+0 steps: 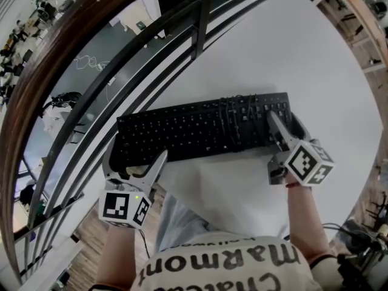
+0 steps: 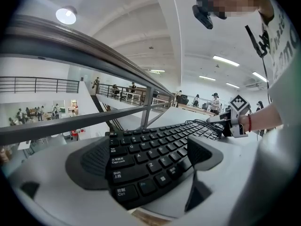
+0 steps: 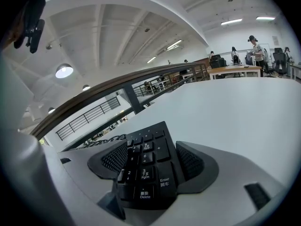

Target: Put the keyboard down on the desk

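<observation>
Black keyboard (image 3: 148,168): "Enter", "Delete" keys.

A keyboard (image 1: 200,129) of matt black plastic is shown. Beneath the keyboard, the desk (image 1: 291,59) is smooth, matt white. At the keyboard's ends, dark rough-grained pads (image 3: 190,163) are seen. Beyond the keyboard, a glossy brown wooden handrail (image 1: 60,44) is carried on dark metal bars (image 1: 203,11).

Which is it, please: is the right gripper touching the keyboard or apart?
Touching. The right gripper view shows the right gripper clamped on the keyboard.
</observation>
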A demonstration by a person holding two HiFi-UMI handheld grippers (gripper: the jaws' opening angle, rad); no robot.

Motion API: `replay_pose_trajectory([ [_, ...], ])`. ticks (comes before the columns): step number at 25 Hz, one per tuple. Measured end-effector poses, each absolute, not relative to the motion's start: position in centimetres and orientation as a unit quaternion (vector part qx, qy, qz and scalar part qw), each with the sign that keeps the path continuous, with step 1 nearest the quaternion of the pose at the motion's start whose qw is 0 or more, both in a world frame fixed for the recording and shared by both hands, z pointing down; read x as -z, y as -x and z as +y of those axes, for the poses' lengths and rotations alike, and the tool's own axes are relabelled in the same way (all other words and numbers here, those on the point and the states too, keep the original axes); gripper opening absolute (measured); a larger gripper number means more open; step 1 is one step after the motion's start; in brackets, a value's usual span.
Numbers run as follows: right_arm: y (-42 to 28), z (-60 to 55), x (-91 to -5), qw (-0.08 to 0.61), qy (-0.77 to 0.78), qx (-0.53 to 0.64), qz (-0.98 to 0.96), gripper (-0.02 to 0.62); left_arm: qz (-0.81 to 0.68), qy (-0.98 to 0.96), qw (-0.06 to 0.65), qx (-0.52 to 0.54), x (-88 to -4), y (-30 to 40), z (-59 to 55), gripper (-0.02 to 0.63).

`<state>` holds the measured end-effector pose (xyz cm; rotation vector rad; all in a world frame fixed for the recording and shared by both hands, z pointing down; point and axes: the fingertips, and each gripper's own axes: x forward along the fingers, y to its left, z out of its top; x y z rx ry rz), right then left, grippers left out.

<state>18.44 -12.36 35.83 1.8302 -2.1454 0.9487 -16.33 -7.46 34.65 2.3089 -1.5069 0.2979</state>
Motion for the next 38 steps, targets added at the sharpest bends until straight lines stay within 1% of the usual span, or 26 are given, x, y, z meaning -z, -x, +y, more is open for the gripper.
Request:
replay_pose_trajectory([
  [14,-18.28,-12.3,-36.17,0.083,-0.617,-0.328,-0.711,0.337,-0.534,-0.819,0.181,-0.106,-34.85,16.61,-7.43,0.502],
  [38,-18.82,-12.18,-35.43,0.077,-0.656,-0.285,-0.695,0.339,-0.533,-0.819,0.178,-0.112,-34.73,16.48,-7.54,0.502],
])
